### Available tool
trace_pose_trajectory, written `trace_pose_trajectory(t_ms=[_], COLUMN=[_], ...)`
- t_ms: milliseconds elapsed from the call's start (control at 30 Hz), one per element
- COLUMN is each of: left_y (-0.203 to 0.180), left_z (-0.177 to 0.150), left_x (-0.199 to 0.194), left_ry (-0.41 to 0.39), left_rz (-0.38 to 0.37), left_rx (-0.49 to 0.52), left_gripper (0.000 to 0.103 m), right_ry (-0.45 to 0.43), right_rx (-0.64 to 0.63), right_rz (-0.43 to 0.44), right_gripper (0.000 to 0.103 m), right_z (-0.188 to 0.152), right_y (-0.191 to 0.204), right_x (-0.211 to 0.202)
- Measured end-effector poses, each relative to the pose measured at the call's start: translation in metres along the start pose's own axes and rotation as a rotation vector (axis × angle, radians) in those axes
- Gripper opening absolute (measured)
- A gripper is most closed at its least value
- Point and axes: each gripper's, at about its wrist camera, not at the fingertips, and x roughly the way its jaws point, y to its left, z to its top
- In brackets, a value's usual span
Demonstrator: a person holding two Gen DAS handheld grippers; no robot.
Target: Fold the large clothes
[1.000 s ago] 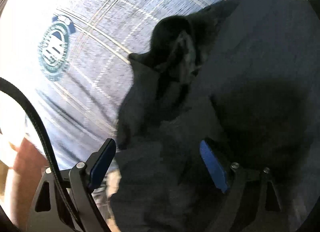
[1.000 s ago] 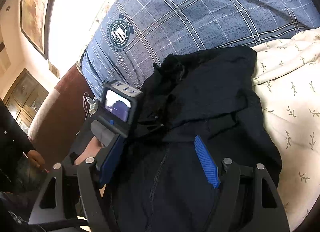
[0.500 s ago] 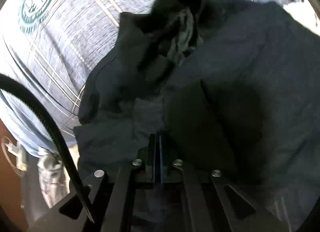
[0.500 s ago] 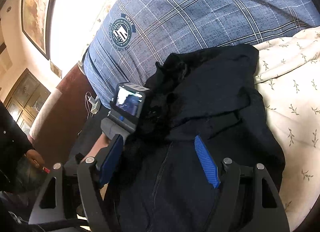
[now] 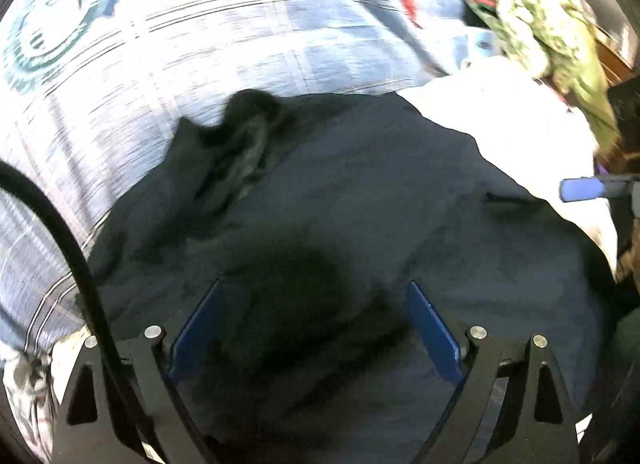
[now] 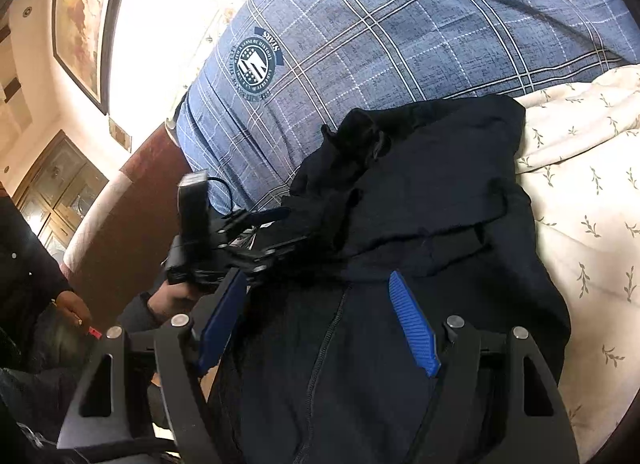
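Observation:
A dark navy zip-up jacket lies partly folded on a cream leaf-print bed sheet; it also fills the left wrist view. My left gripper is open just above the jacket's left part, holding nothing. It shows from the side in the right wrist view, at the jacket's left edge. My right gripper is open over the zipper area, empty. One of its blue fingertips shows at the right edge of the left wrist view.
The person's blue plaid shirt is right behind the jacket. A green patterned cloth lies at the far right. Another person in dark clothes sits at the left, beside a reddish-brown bed edge.
My left gripper shut on a jacket fold half a second ago and has now opened and let it go, swinging right. My right gripper has stayed open and nearly still.

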Motion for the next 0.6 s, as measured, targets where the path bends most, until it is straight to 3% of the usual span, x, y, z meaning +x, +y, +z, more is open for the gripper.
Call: trace_pose_trajectory(t_ms=[100,233,333,400,433,467,533,600], left_y=[-0.028,-0.034,-0.028,-0.021,-0.015,-0.012,-0.011,-0.013], left_z=[0.008,0.011,0.010,0.012,0.013,0.015,0.017,0.017], left_x=[0.020,0.062,0.077,0.082,0.080,0.077,0.069,0.068], left_ry=[0.055,0.134,0.190,0.214,0.209,0.200,0.185,0.189], left_rz=[0.042,0.205,0.213,0.223,0.222,0.216,0.190,0.228], left_rx=[0.043,0.120,0.107,0.080,0.053,0.028,0.023,0.056], left_gripper=[0.092,0.089,0.075,0.060,0.047,0.044,0.047,0.058], right_ry=[0.006,0.004,0.000,0.000,0.000,0.002,0.004,0.003], right_rx=[0.013,0.003,-0.007,-0.001,0.004,0.008,0.010,0.010], right_rz=[0.006,0.013,0.010,0.019,0.023,0.025,0.031,0.031], right_gripper=[0.074,0.074,0.074,0.074,0.074,0.074,0.074,0.074], right_z=[0.000,-0.002,-0.002,-0.002,-0.002,-0.002,-0.003,-0.003], right_y=[-0.002,0.002,0.004,0.003,0.002,0.001,0.001,0.001], right_x=[0.001,0.000,-0.002,-0.002,-0.002,-0.001,-0.002,-0.002])
